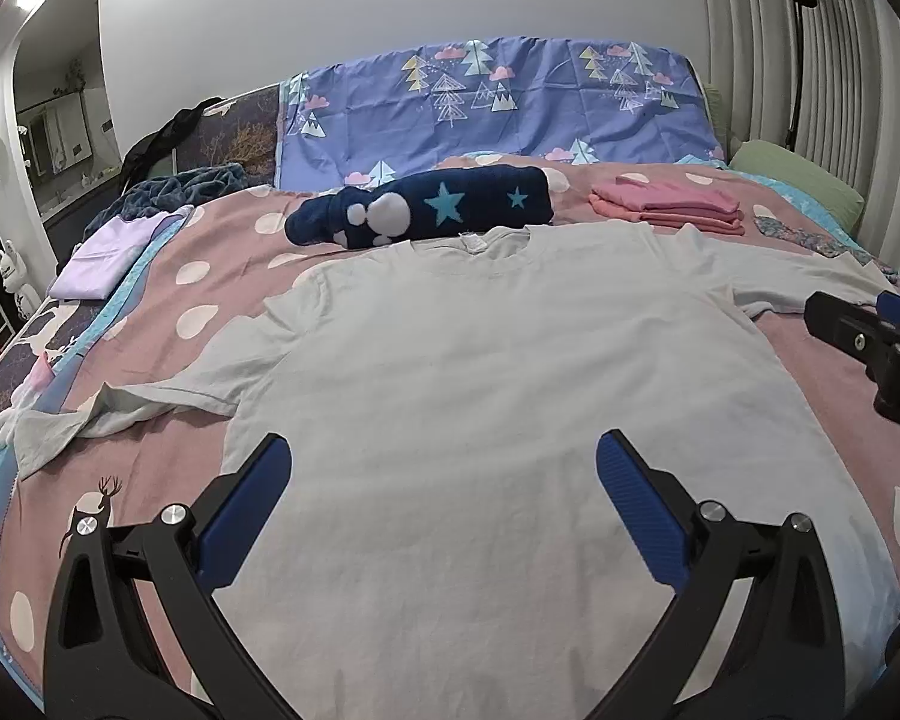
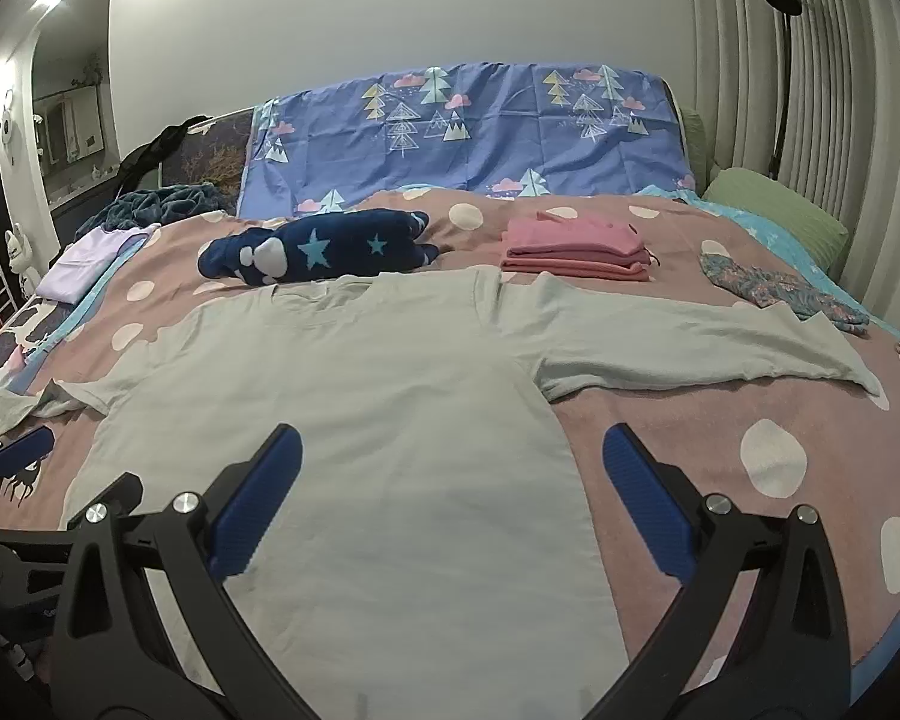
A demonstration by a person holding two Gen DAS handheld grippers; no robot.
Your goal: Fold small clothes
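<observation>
Pale T-shirt (image 1: 480, 372): spread flat on the pink dotted bedspread (image 2: 720, 438), sleeves out. Left gripper (image 1: 444, 468) and right gripper (image 2: 450, 462): both spread wide, empty, above the shirt's lower half. Behind: navy star blanket (image 1: 438, 210), folded pink stack (image 2: 576, 252).

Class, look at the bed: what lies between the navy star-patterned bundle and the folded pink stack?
Nothing: between the navy bundle and the pink stack only bare polka-dot bedspread shows, clearest in the right wrist view. The pale T-shirt lies nearer, not between them.
</observation>
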